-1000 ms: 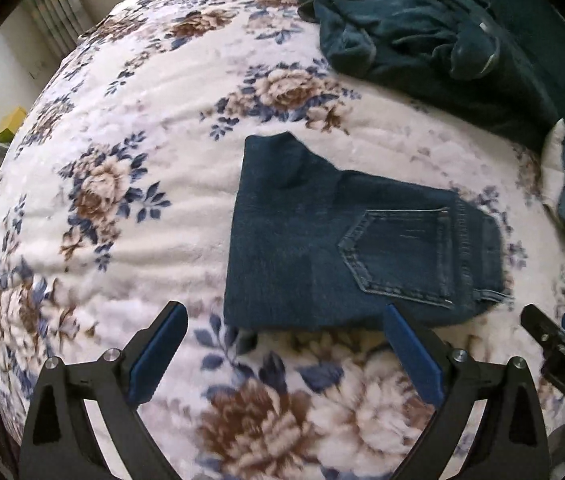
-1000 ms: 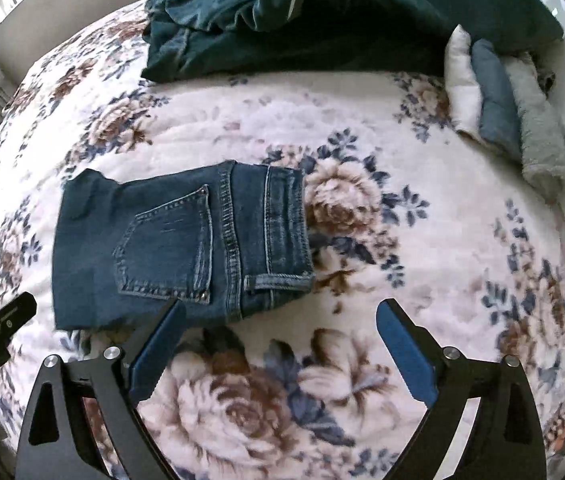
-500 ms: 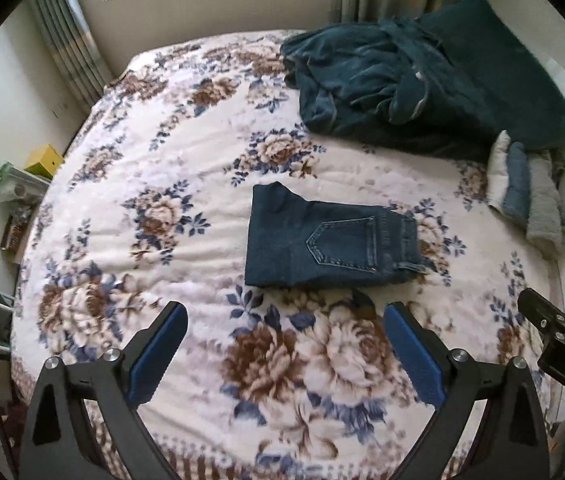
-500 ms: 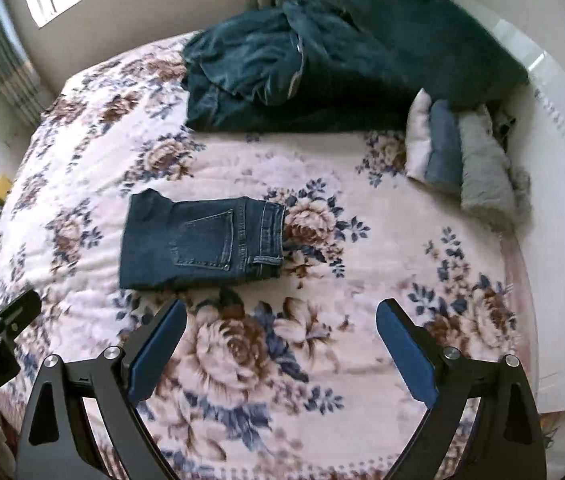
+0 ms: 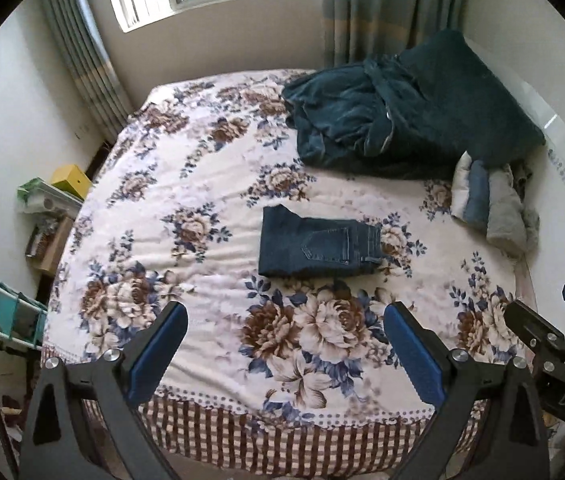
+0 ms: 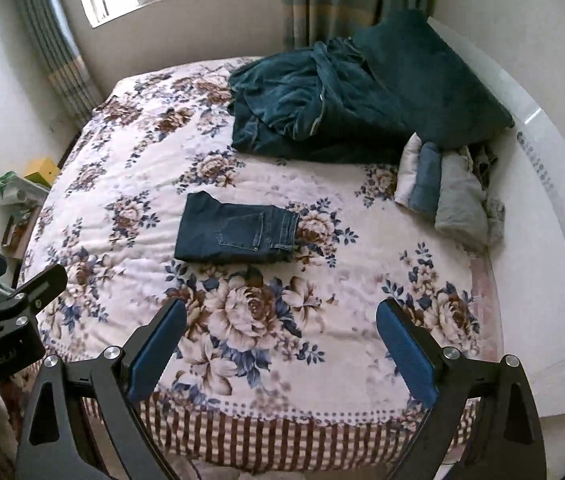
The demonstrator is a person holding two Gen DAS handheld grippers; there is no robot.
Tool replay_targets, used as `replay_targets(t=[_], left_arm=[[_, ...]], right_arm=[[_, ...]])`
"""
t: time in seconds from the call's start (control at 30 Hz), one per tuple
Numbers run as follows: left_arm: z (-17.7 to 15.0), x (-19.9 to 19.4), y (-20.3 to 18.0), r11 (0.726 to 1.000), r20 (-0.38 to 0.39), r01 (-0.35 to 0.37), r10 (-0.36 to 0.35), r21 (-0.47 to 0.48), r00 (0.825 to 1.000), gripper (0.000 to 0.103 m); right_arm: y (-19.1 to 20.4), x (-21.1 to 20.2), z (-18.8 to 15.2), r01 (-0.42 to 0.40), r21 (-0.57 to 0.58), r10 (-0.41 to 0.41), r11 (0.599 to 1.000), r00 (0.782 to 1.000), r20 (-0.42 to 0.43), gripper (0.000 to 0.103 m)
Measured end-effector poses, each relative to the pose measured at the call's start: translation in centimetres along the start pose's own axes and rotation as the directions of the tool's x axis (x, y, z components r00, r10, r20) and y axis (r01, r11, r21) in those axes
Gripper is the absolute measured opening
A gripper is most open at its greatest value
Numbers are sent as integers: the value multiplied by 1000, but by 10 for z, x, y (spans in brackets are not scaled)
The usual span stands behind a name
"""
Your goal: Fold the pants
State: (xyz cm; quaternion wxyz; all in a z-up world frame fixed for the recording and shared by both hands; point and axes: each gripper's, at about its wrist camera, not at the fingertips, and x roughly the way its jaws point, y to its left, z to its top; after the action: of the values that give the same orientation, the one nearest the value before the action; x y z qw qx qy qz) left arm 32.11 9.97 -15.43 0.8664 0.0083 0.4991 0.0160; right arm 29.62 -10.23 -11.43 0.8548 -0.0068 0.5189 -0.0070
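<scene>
Dark blue jeans (image 5: 316,247) lie folded into a compact rectangle near the middle of the floral bed (image 5: 186,184), back pocket up; they also show in the right wrist view (image 6: 236,234). My left gripper (image 5: 284,350) is open and empty, held above the bed's near edge, well short of the jeans. My right gripper (image 6: 280,346) is open and empty too, also back from the jeans. The right gripper shows at the right edge of the left wrist view (image 5: 554,344).
A dark teal blanket and pillow (image 5: 398,120) lie at the bed's far right. A stack of folded clothes (image 5: 490,208) sits by the white headboard (image 6: 542,184). Shelves and boxes (image 5: 50,196) stand left of the bed. A window and curtains are behind.
Both grippers have pulled back and up, away from the folded jeans, so the whole bed and room now show. The jeans have not moved. Both stay open.
</scene>
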Motion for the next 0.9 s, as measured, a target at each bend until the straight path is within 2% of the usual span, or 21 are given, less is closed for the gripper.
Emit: replay_targets(t=[0.27,0.47,0.73,0.9], left_arm=[[-3,-55,7,998,32,6,-4,-55,999,100],[-7,-90,10,997,74,7,-1,-76,997,100],[-9,-108,11,998,133,-22,30,-64,991,100],[-10,-95,8,997,166,0,13,-76,986,103]], right_arm=[[2,-90,3,-12,-53,16,999,997,82,98],[-1,-133,7,-24,-52,30,998,991,129,98],[-3,-147,3,-38,-45,44,998,988,148,98],[-4,-123,5,-42,-23,45,999,986,162,101]])
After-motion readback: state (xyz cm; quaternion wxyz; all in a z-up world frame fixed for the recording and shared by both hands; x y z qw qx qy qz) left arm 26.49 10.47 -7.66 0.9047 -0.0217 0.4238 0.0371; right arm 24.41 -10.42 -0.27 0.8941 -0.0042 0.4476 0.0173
